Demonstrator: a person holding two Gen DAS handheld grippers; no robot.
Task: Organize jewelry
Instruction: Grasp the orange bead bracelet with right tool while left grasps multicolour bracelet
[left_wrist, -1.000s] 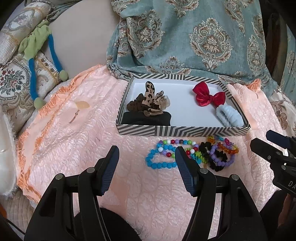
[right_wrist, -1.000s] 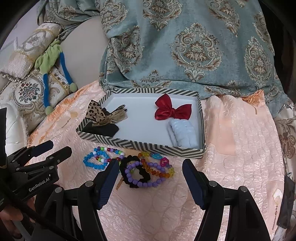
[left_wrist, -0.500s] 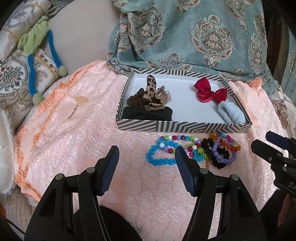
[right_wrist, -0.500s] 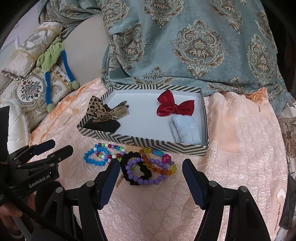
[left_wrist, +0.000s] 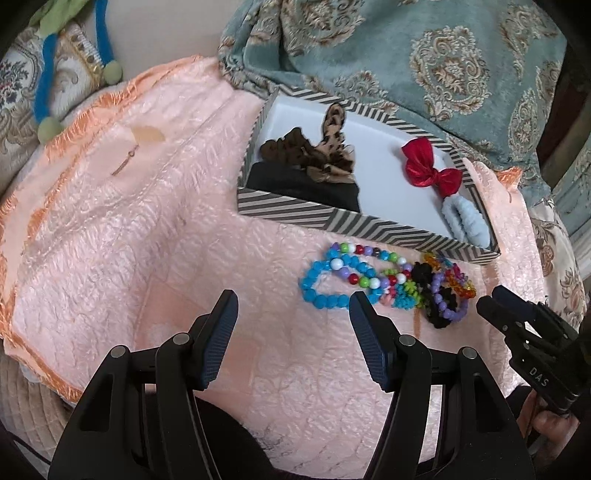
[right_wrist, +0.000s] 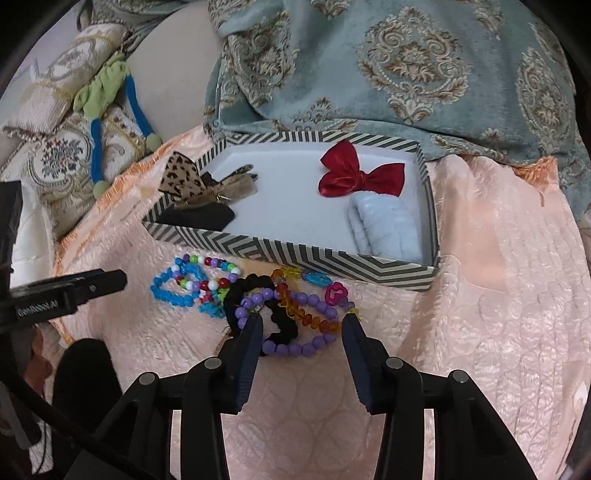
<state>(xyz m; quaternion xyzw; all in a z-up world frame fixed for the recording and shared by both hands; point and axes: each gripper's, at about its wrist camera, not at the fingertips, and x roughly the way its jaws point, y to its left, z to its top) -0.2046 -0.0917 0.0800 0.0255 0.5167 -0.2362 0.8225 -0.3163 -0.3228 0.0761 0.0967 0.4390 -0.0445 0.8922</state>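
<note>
Lowered since a moment ago, the right gripper (right_wrist: 302, 321) now straddles the purple bead bracelet (right_wrist: 291, 347) low in the frame, jaws spread, nothing grasped. Left gripper (left_wrist: 291, 310) hovers released, the blue bracelet (left_wrist: 325, 291) just beyond its right finger. Further up sits the striped box (right_wrist: 295, 254) holding a red bow (right_wrist: 360, 175).

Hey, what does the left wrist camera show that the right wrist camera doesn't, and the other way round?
Only the left wrist view: the brown scrunchie behind the leopard bow.

Only the right wrist view: the pink heart bead and the green part of the plush toy.

Both: the striped box, red bow, blue bead bracelet, and both hand-held grippers, open and holding nothing.
</note>
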